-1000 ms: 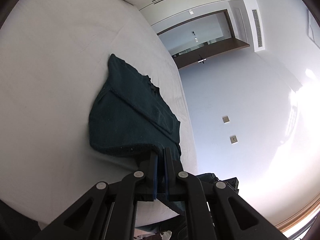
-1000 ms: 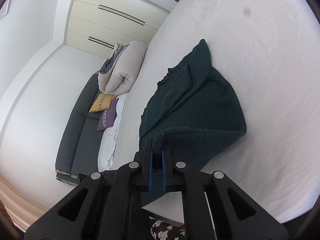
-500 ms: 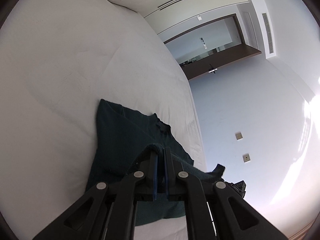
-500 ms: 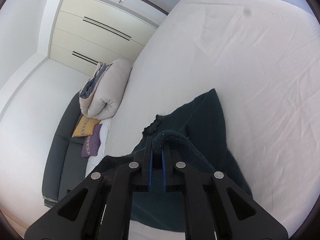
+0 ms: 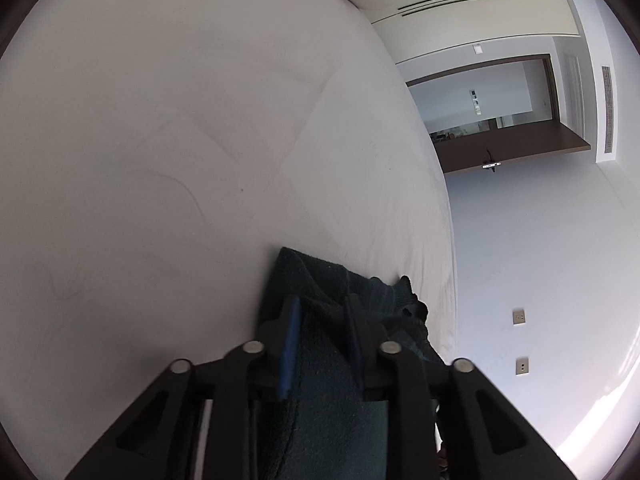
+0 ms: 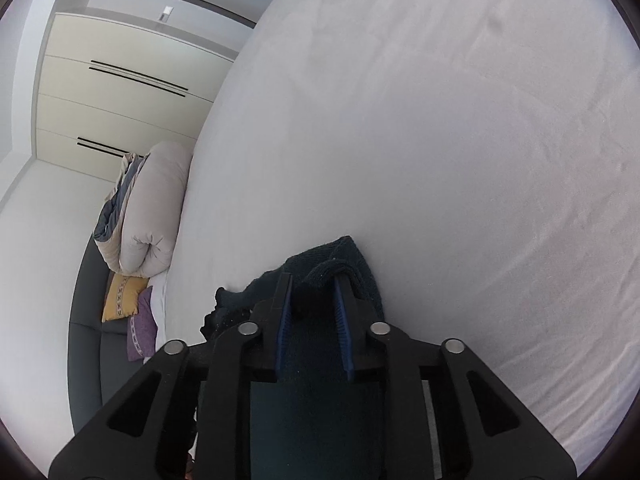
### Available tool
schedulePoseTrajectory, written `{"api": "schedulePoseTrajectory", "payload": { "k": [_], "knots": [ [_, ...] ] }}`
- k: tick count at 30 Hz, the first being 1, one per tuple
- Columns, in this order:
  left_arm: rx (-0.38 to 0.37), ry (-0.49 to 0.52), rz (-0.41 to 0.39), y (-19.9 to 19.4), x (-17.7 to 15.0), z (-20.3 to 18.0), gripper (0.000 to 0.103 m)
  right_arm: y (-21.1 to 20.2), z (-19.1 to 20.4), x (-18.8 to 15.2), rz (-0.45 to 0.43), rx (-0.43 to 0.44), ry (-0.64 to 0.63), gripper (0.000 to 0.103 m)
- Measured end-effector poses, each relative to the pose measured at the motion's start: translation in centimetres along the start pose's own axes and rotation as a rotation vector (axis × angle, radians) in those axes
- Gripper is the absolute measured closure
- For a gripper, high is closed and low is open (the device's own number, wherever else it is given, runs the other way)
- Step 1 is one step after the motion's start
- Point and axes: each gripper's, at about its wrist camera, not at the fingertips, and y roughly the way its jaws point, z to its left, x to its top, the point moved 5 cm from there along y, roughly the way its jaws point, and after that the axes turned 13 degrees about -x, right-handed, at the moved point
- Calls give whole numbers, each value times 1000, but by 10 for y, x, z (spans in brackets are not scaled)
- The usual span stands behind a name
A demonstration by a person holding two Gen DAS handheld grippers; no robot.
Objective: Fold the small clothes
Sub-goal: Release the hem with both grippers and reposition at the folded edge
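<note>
Opening at this moment, the jaws of the left gripper (image 5: 322, 312) and the right gripper (image 6: 312, 292) stand parted, each with a fold of the dark green garment (image 5: 332, 380) between its blue pads; a second ago both pairs were clenched tight on the cloth's edge. In the left wrist view the pads look clear of the fabric. In the right wrist view the far pad lies against a raised ridge of cloth while the other side shows a gap, so the grip reads as released.

A second ago the garment lay spread ahead of the grippers, its held edge lifted. Half a second ago that edge was carried over the rest. Now the cloth is doubled on itself and lies close under both grippers, so only a short stretch shows beyond the fingertips.

The garment (image 6: 332, 264) is thick, knit-like and very dark teal, bunched in soft ridges at its forward edge, with a ragged darker end sticking out on the side towards the bed's edge. It rests on the white bed sheet (image 5: 180, 160), near that edge of the bed.

Farther off, a rolled pale duvet (image 6: 152, 216) sits beside the mattress above a yellow cushion (image 6: 122, 296) and a purple cushion (image 6: 140, 332) on a dark sofa (image 6: 86, 360). Beyond stand cream wardrobe doors (image 6: 116, 92) and a brown door frame (image 5: 500, 148).
</note>
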Motion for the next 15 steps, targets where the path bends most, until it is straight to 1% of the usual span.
{"api": "schedulePoseTrajectory", "payload": {
  "k": [1,2,3,4,5,7,8,9,12,15],
  "knots": [
    [23,13,-15,-6,-1,0,48,-2,0,-2,-15,-4,-22,60],
    [24,24,-32,-12,-3,-1,48,-4,2,-3,-26,-2,-40,51],
    [21,27,-37,-17,-5,-2,48,-9,2,-2,-46,-25,-45,30],
    [19,26,-43,-23,-7,-3,47,-16,-1,-2,-78,-50,-36,23],
    [14,29,-53,-29,-10,-5,47,-24,-2,-1,-104,-49,-33,23],
    [19,62,-56,-39,-21,-12,47,-40,-3,-3,-112,-35,-46,23],
    [22,88,-48,-42,-28,-16,48,-46,-4,-7,-114,-47,-61,23],
    [36,120,-37,-45,-38,-20,47,-51,-3,-14,-119,-68,-98,23],
    [78,214,-6,-48,-66,-28,47,-63,-5,-49,-114,-148,-238,25],
    [142,282,42,-39,-89,-28,45,-60,-9,-82,-90,-225,-336,33]
  ]
}}
